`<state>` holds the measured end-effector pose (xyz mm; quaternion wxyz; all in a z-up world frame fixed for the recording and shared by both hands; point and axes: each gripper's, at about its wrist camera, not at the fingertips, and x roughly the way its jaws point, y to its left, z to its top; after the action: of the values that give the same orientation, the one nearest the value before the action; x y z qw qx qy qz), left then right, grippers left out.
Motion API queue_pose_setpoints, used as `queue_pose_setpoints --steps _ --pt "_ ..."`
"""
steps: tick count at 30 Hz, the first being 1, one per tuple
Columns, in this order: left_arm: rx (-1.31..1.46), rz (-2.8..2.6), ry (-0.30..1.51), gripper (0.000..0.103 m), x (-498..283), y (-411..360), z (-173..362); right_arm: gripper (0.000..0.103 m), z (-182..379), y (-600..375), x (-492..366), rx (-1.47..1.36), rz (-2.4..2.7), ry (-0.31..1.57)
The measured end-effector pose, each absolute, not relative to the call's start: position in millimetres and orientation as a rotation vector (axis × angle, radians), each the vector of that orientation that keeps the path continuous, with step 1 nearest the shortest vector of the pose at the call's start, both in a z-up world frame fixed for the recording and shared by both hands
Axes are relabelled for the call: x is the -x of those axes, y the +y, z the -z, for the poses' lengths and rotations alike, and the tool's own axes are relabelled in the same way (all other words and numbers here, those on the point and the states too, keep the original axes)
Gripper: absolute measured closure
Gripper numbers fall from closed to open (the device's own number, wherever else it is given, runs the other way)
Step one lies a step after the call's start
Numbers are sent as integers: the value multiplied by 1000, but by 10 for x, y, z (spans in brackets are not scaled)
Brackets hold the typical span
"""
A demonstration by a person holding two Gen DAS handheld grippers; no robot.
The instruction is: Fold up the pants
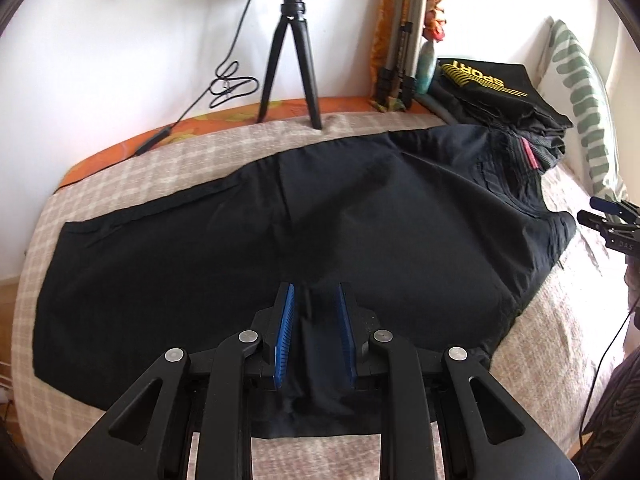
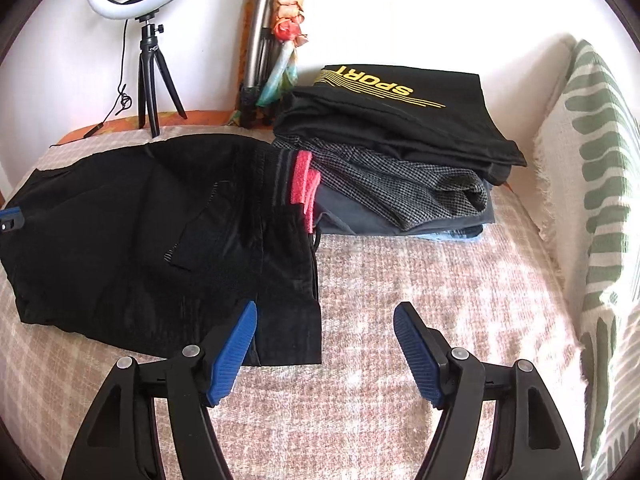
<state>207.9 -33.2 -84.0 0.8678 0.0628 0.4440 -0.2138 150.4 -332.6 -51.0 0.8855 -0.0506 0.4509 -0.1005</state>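
Observation:
Black pants [image 1: 280, 220] lie spread across the checked bedcover, waistband with a red tag to the right; they also show in the right wrist view [image 2: 160, 232]. My left gripper [image 1: 316, 300] sits at the near edge of the pants with a fold of black fabric between its blue pads, jaws close together on it. My right gripper [image 2: 325, 324] is open and empty, hovering over the bedcover just right of the waistband corner. It shows at the right edge of the left wrist view [image 1: 600, 216].
A stack of folded clothes [image 2: 392, 152], topped by a black "SPORT" garment, sits at the back. A ring light on a small tripod [image 1: 292, 64] and a folded tripod stand by the wall. A green-patterned pillow [image 2: 596, 208] lies on the right.

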Motion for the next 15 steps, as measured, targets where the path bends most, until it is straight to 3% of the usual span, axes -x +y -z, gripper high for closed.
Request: queue_pose_setpoints --steps 4,9,11,15 --pt "-140 575 961 68 -1866 -657 896 26 612 -3545 -1433 -83 188 977" --pt "-189 676 998 66 -1684 -968 992 26 715 -3636 -1430 -240 140 1001" --pt "-268 689 993 58 -1590 -1054 1022 26 726 -3608 -1438 -247 132 1007" --pt "-431 670 992 57 -1519 -1153 1134 26 852 -3613 -1422 -398 90 1028"
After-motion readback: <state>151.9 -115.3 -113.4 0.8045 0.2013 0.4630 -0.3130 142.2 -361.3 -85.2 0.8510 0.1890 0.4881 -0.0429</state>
